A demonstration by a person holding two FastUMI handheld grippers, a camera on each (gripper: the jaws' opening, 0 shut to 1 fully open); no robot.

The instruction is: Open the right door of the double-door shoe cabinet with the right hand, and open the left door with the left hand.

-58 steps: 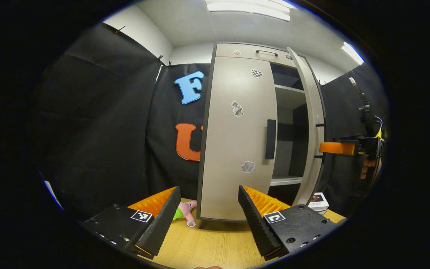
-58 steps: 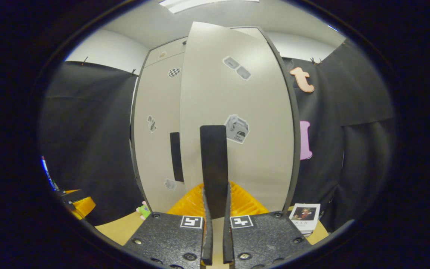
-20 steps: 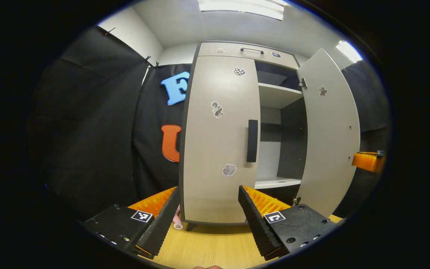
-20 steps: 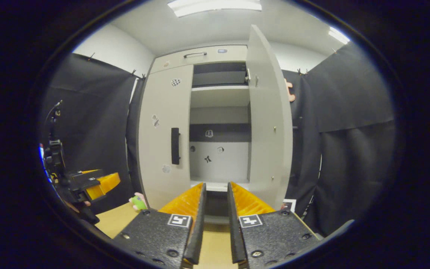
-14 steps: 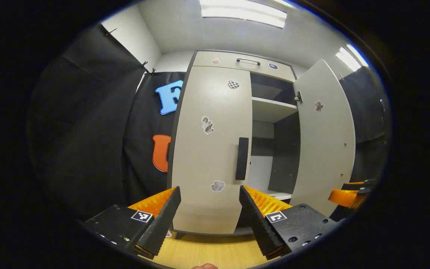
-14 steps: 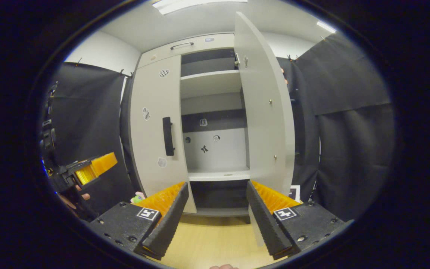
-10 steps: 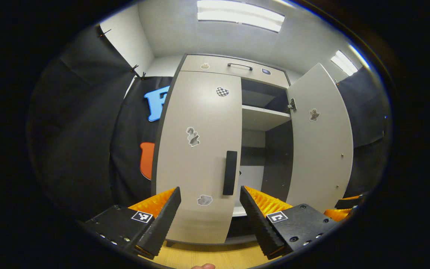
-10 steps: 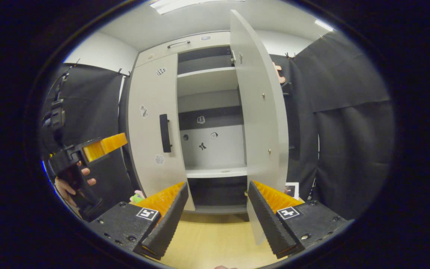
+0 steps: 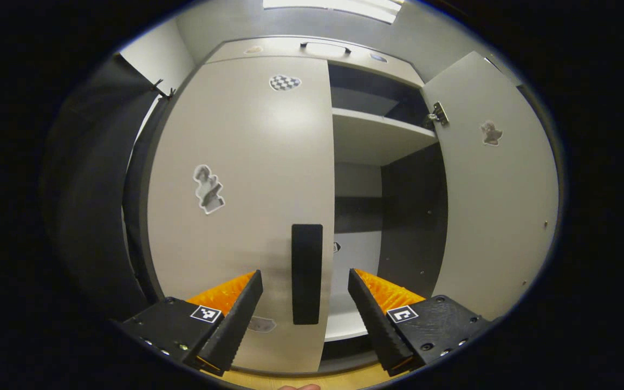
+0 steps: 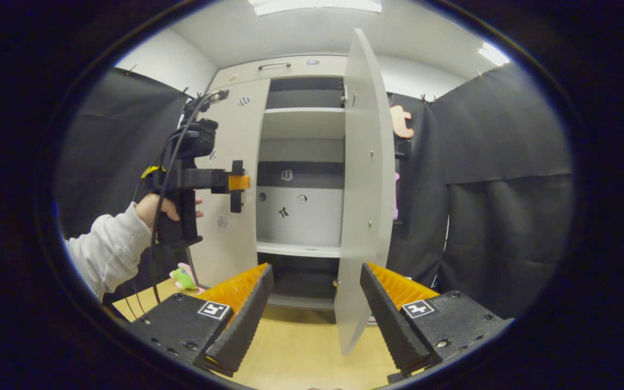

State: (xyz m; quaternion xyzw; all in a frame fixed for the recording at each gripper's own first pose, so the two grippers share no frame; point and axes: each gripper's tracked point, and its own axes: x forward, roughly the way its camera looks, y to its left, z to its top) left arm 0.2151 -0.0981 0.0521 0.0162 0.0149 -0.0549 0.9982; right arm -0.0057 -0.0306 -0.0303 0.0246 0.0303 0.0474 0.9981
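My left gripper (image 9: 305, 303) has closed in on the shoe cabinet (image 9: 312, 51) since half a second ago, its jaws spread wide either side of the left door (image 9: 241, 179)'s black handle (image 9: 306, 273) without touching it. The right gripper view is showing me what the left cannot: a hand (image 10: 163, 208) in a pale sleeve (image 10: 107, 250) holding that gripper at the handle, and a green plush toy (image 10: 183, 277) lying on the wooden table (image 10: 301, 352). My right gripper (image 10: 316, 306) is hanging open near the right door (image 10: 363, 189), which is standing wide open. I am counting two doors, one closed, and two shelves.
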